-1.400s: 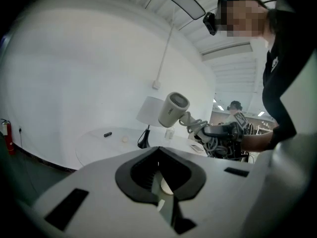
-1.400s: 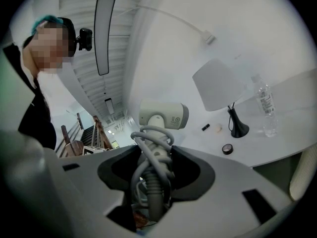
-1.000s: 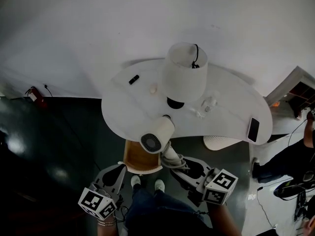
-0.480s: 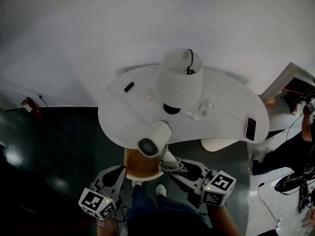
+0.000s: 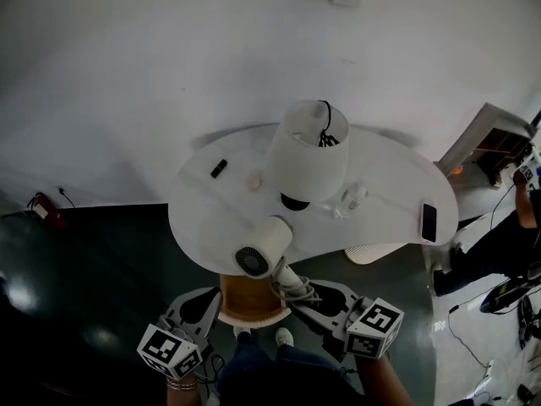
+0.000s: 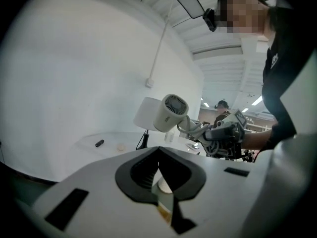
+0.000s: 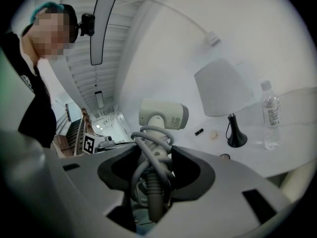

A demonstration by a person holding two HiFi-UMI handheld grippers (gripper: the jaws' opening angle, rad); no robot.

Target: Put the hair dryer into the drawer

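— What is the hair dryer [image 5: 264, 245] made of?
— Smooth, matt cream plastic. Its cord [image 7: 151, 136] looks like grey rubber with a slight sheen.
— And the bench [image 5: 211, 218]?
— White and smooth, with a soft satin finish. The drawer [image 5: 245, 294] shows warm wood inside.
— The lampshade [image 5: 306, 149]?
— Matt white, either cloth or paper; I can't tell which. The bottle [image 7: 270, 115] is clear glossy plastic, and the floor [image 5: 93, 286] is dark and shiny.
— The right gripper [image 7: 154, 148]?
— A matt grey plastic shell with matt black pads [image 7: 189, 174].
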